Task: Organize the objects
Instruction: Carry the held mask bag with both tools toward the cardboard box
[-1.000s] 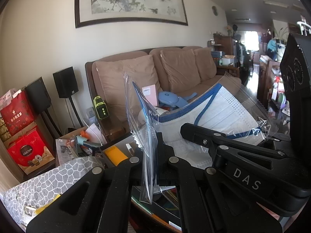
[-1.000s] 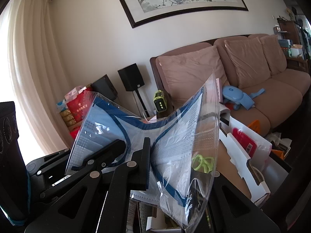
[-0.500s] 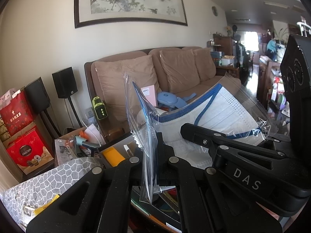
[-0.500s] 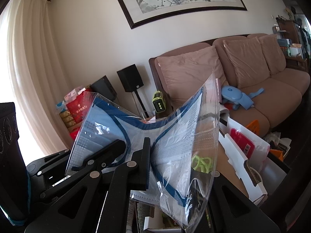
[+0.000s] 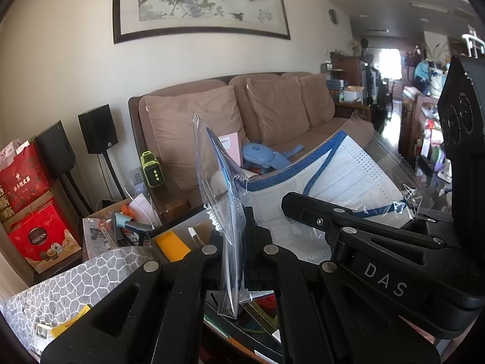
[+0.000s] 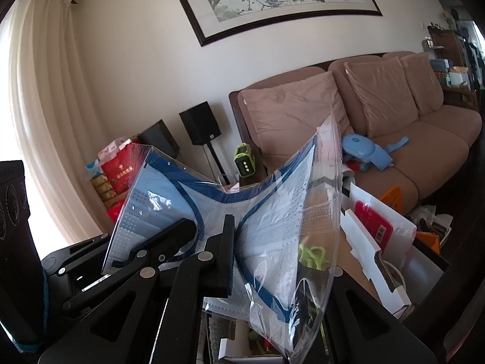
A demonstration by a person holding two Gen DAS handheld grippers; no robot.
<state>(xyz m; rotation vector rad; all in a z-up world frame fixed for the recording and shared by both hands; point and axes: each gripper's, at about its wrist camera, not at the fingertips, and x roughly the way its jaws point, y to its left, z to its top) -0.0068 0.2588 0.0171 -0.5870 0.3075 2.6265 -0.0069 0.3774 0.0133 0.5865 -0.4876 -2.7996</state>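
A clear plastic bag [image 5: 357,179] with a white face mask edged in blue inside it hangs stretched between both grippers above a cluttered table. In the left wrist view my left gripper [image 5: 238,238] is shut on the bag's left edge, which stands up like a thin sheet between the pads. My right gripper [image 5: 292,204] comes in from the right and clamps the bag's lower side. In the right wrist view the bag [image 6: 272,212] folds in a V over my right gripper [image 6: 242,261], which is shut on it; its right finger is hidden behind the plastic. The left gripper [image 6: 182,230] grips the bag's far left corner.
A brown sofa [image 5: 272,112] with a blue toy [image 5: 260,157] runs along the back wall. Two black speakers [image 5: 98,129] and red gift boxes [image 5: 39,236] stand at the left. A grey patterned box [image 5: 60,285] and a cardboard box of odds lie below; a white carton [image 6: 372,242] sits at the right.
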